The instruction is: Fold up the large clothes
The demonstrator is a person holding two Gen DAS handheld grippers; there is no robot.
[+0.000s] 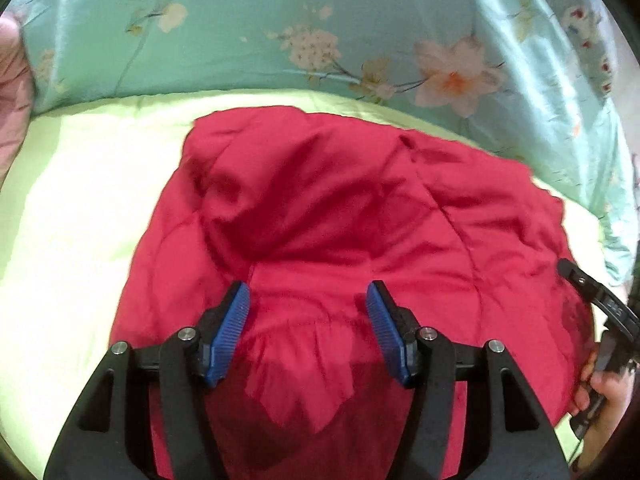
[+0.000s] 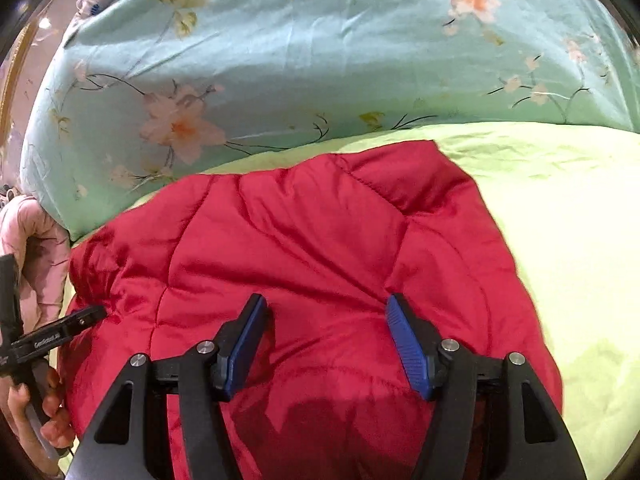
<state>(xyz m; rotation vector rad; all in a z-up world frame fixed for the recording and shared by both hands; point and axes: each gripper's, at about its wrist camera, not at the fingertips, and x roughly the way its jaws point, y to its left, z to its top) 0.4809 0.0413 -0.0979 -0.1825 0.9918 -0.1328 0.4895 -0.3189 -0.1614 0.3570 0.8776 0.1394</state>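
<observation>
A red quilted puffer jacket (image 1: 340, 208) lies bunched on a pale green bed sheet (image 1: 80, 208). It also fills the middle of the right wrist view (image 2: 304, 240). My left gripper (image 1: 308, 300) is open, its blue pads spread above the near part of the jacket, holding nothing. My right gripper (image 2: 326, 312) is open too, hovering over the jacket's near edge. The other gripper shows at the right edge of the left wrist view (image 1: 592, 292) and at the left edge of the right wrist view (image 2: 60, 328), each beside the jacket's side.
A teal floral quilt (image 1: 320, 28) is piled along the far side of the bed, also in the right wrist view (image 2: 280, 60). A pink garment (image 2: 36, 248) lies at the left. The green sheet (image 2: 560, 220) stretches to the right.
</observation>
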